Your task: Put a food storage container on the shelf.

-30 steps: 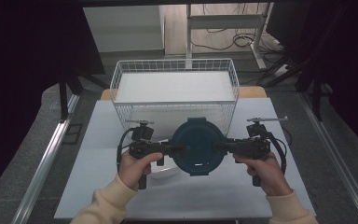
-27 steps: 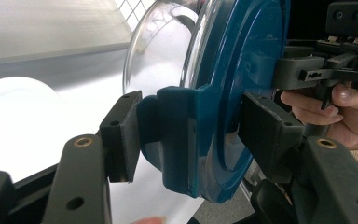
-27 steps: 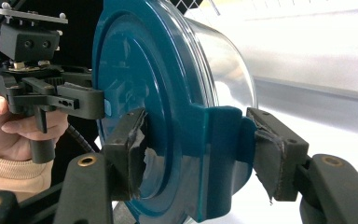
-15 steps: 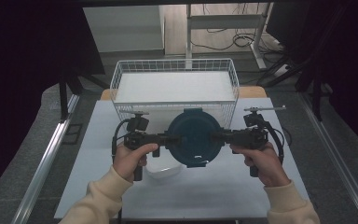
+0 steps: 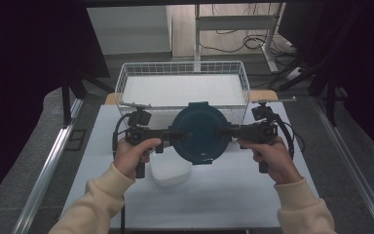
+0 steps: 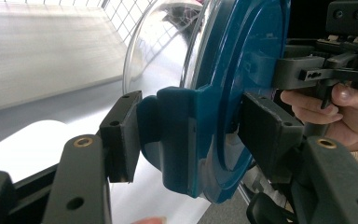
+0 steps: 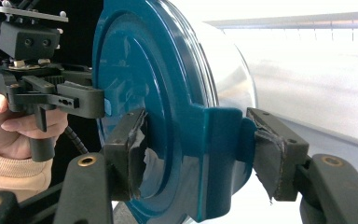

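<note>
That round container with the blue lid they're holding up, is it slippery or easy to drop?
Probably a bit slippery: the container has a glossy clear bowl and smooth blue lid. It looks rigid, not floppy. The left gripper and right gripper each clamp a lid latch, so the hold seems fairly secure.

Cream sleeves (image 5: 100,200); black grippers with brass-coloured screws (image 7: 87,161).

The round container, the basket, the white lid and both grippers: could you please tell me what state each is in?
Round container: lidded, lifted, held at both side clips.
Left gripper: shut on its clip.
Right gripper: shut on opposite clip.
Wire basket: empty.
White lid: flat on table.
</note>
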`<action>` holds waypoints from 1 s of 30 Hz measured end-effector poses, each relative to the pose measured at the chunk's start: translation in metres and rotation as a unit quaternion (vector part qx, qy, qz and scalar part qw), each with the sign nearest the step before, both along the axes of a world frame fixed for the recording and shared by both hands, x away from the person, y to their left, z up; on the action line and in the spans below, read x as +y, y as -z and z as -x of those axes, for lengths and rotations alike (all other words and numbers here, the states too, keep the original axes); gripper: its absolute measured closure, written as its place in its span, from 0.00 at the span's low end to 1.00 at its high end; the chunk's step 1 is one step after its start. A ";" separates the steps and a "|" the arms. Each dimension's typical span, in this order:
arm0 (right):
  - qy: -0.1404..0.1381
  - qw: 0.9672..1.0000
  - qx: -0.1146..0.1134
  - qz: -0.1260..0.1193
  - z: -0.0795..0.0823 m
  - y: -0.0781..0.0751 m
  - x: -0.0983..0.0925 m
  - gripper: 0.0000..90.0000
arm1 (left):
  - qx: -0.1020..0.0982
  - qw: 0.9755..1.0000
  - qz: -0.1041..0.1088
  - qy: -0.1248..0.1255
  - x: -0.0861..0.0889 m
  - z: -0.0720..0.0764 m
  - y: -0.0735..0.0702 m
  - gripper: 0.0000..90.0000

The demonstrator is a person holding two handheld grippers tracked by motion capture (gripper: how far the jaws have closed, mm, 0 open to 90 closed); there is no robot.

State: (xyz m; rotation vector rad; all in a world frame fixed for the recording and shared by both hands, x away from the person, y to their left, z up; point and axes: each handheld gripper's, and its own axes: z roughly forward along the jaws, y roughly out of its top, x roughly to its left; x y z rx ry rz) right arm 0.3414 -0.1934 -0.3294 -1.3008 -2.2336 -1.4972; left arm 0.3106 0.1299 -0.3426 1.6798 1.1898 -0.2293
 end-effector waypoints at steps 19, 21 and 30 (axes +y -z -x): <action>-0.004 1.000 -0.015 -0.001 -0.018 -0.027 0.012 0.45 | -0.015 1.000 -0.002 -0.001 0.013 -0.017 -0.028 0.46; -0.005 1.000 -0.017 -0.002 -0.019 -0.030 0.013 0.45 | -0.017 1.000 -0.002 -0.002 0.013 -0.018 -0.030 0.46; -0.007 1.000 -0.023 0.000 -0.027 -0.044 0.018 0.45 | -0.024 1.000 0.001 -0.006 0.017 -0.025 -0.044 0.46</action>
